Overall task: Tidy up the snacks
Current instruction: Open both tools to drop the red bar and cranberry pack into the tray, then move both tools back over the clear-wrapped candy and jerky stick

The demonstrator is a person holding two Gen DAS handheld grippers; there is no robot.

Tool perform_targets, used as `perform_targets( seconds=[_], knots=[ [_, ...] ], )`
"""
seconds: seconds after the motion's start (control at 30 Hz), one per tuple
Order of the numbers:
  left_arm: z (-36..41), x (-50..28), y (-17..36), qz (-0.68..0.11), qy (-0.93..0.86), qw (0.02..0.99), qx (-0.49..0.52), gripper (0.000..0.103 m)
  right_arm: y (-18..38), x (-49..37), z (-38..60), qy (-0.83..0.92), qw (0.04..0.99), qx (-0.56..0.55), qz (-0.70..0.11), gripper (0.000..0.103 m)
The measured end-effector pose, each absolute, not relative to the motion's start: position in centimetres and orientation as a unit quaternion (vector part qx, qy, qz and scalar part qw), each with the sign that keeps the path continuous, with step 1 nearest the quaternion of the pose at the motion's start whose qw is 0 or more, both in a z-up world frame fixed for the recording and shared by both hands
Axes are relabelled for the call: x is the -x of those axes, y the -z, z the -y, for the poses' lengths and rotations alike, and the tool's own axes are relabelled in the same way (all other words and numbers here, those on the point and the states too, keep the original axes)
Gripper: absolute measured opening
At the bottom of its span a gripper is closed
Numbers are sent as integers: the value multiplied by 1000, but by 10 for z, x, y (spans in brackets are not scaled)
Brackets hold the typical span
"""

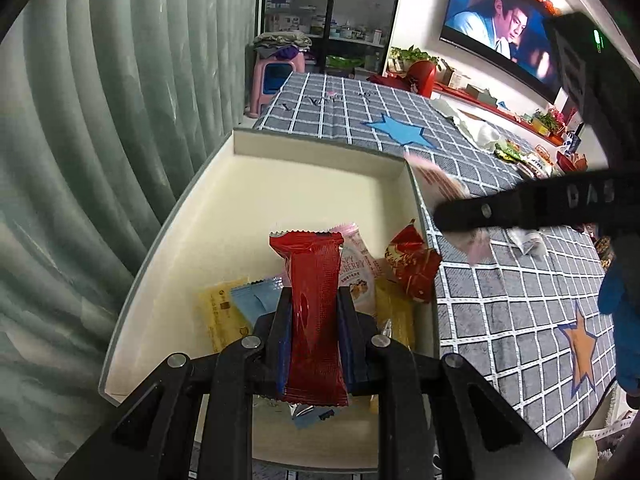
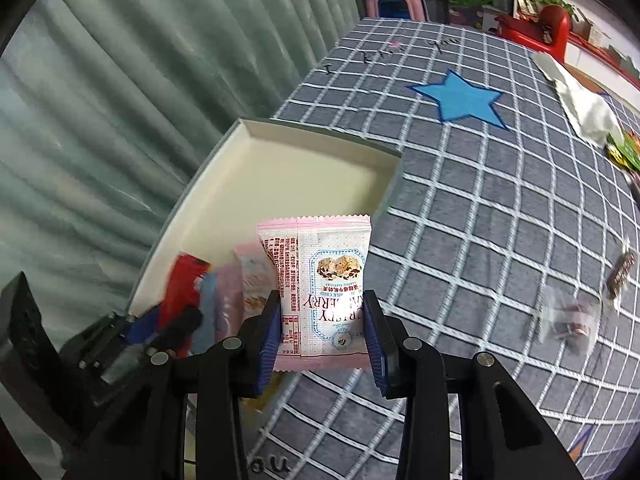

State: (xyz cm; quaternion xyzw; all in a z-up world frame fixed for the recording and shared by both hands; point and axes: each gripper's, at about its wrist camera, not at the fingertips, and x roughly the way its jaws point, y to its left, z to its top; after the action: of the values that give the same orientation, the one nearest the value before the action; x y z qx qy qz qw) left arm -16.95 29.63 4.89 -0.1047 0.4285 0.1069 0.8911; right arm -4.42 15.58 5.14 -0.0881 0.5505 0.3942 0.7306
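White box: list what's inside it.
In the white box, near end: a yellow packet, light blue packet, pink packet, red-gold packet. The left gripper and its red packet hide whatever lies underneath.

The left hand-held gripper [image 1: 314, 312] clamps a red snack packet [image 1: 314, 312] upright over the cream box [image 1: 304, 184]; more packets [image 1: 410, 264] lie inside toward two o'clock.

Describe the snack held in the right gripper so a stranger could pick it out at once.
Start from the grey checked tablecloth and the shallow cream box at its left edge. Just in front of that box, the right gripper pinches a pink-and-white packet between blue pads. Unlike the plain red wrapper in the left gripper, it shows a biscuit picture and printed text.
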Motion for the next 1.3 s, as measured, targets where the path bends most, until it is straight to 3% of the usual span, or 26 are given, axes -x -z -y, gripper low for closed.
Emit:
perform_targets(
  seconds=[0.2,0.23,0.27,0.33,0.37,0.4,0.63,0.87,1.1,1.3],
  knots=[
    [-294,165,-31,-456,-119,876,103,26,-50,47,-178,-402,730,102,-544,43],
    [-294,164,-30,-459,-120,874,103,36,-48,47,-180,-398,730,108,-545,45],
    [-293,164,-28,-462,-119,873,104,54,-44,47,-180,-393,730,112,-548,47],
    [-293,164,-28,-461,-124,872,107,77,-39,44,-177,-390,726,113,-555,74],
    [-292,165,-29,-456,-126,874,107,78,-37,43,-174,-389,727,109,-556,94],
    [-290,165,-31,-453,-126,876,105,78,-37,42,-168,-385,733,105,-551,98],
    [-264,163,-46,-437,-109,889,85,80,-27,20,-114,-336,748,77,-567,98],
    [-190,152,-54,-434,-37,899,50,83,-9,-7,-37,-258,768,42,-585,98],
    [-116,124,-12,-472,-7,881,20,84,2,-34,56,-177,781,-5,-598,98],
    [-101,118,2,-473,-16,881,3,85,11,-47,119,-124,785,-41,-605,98]
  ],
)
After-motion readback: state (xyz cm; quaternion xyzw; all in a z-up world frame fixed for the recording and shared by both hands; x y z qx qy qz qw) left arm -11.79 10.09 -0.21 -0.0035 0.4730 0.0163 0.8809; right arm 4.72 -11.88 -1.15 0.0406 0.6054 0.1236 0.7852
